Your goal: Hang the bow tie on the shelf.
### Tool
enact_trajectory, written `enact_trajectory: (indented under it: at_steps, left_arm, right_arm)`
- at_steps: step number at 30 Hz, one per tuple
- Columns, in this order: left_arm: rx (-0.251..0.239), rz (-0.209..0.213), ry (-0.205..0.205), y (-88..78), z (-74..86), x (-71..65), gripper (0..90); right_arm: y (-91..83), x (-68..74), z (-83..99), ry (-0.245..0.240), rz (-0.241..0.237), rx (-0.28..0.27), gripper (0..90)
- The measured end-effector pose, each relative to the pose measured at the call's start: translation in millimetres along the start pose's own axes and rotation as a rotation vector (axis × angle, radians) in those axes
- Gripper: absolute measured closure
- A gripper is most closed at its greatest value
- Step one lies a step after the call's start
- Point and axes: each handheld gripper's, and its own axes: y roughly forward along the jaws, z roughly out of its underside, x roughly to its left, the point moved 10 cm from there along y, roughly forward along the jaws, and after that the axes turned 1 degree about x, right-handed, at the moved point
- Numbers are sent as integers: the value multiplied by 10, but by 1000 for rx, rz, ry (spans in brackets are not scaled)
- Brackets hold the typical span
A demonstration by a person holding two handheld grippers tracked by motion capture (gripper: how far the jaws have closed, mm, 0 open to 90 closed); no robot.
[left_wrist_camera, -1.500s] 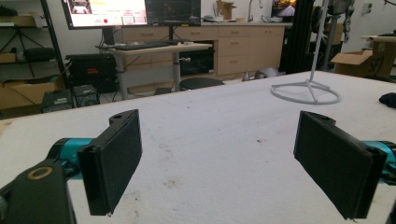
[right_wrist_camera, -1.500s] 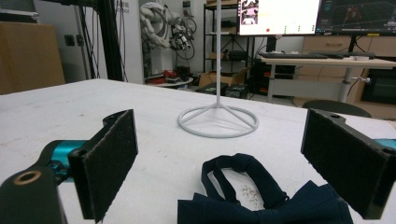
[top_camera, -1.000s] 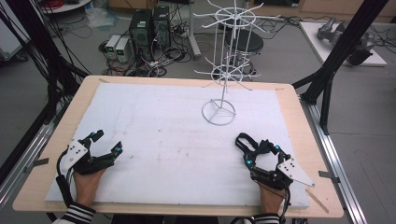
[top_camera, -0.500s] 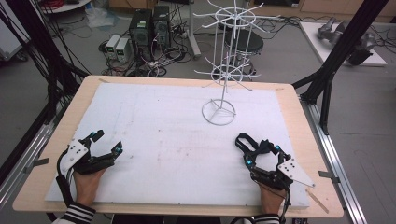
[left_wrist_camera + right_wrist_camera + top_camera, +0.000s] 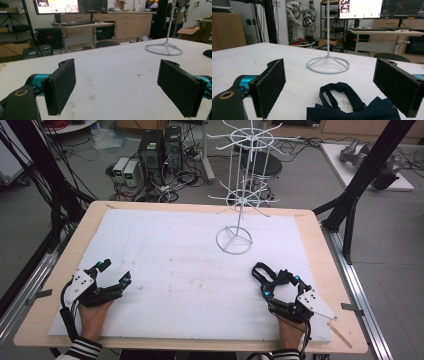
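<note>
Nothing has shifted since the earlier frames: left gripper [image 5: 111, 276] and right gripper [image 5: 264, 281] rest spread on the white mat [image 5: 175, 265] near-side of the wire stand [image 5: 234, 240], dark bow tie [image 5: 352, 107] between right jaws, seemingly staged for pickup.

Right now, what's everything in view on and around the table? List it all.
White mat: one, white, covers most of the tabletop.
Table: one, light wood, edge showing around the mat.
Wire rack: one, white, upright at the far right-centre of the mat.
Bow tie: one, dark navy, flat on the mat between the right claw's open jaws.
Computer boxes: several, black and grey, on the floor beyond the table.
Stool: one, black, behind the rack.
Left claw: black, near left, open.
Right claw: black, near right, open.
</note>
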Motion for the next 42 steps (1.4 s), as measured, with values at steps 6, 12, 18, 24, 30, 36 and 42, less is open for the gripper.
enact_trajectory:
  at_steps: [6, 12, 18, 24, 30, 36, 42]
  left_arm:
    - [0, 1, 1, -3, 0, 2, 157]
    - [-1, 1, 0, -4, 0, 2, 157]
    - [-3, 0, 0, -4, -1, 2, 157]
    - [-6, -1, -3, -3, -4, 0, 157]
    - [-7, -1, -5, -3, -5, 2, 157]
    - [-7, -1, -5, -3, -4, 2, 157]
    - [-8, -2, -5, -4, -5, 2, 157]
  right_arm:
    - [6, -21, 1, 13, 2, 13, 99]
    - [4, -15, -72, 17, -2, 19, 99]
    - [22, -15, -146, 9, -9, 31, 99]
    - [51, -34, -223, -2, -19, 67, 99]
    - [77, -91, -291, -4, -22, 122, 99]
    - [111, -142, -352, 2, -39, 187, 99]
    - [172, -149, -364, 4, -71, 250, 99]
